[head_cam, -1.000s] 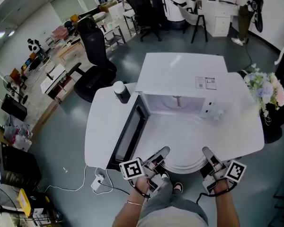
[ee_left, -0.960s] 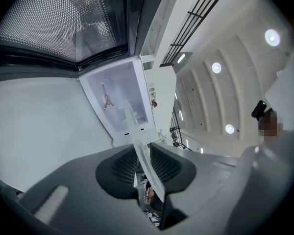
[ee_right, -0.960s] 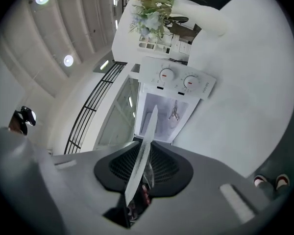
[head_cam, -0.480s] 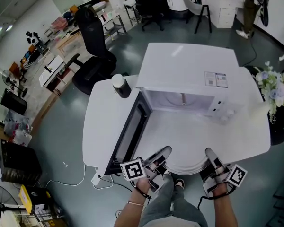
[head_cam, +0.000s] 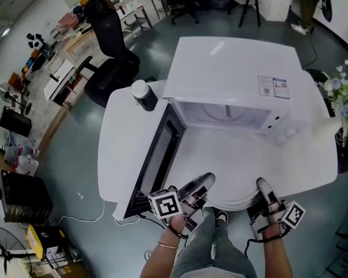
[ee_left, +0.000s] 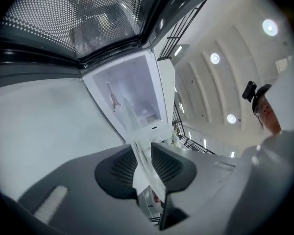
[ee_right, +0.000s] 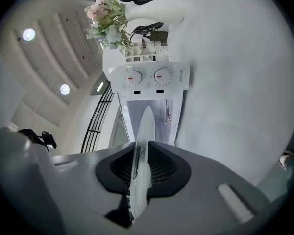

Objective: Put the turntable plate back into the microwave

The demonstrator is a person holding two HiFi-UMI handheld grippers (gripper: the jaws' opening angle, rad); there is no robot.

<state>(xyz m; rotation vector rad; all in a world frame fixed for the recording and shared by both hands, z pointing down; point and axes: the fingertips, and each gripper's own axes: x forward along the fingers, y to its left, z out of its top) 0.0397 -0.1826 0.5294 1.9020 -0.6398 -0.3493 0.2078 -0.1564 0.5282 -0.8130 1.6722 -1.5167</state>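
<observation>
1. One clear round glass turntable plate [head_cam: 229, 200] was at the white table's [head_cam: 127, 149] near edge, before the open white microwave [head_cam: 232, 74].
2. Left tool [head_cam: 204, 182] gripped the plate's rim, its narrow jaws just easing wider.
3. Right tool [head_cam: 261, 185] gripped the opposite rim, its jaws just closing.

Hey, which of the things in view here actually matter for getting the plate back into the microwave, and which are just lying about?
For the job:
turntable plate
microwave
its open door

Just lying about:
black container with white lid
flowers
office chair
</observation>
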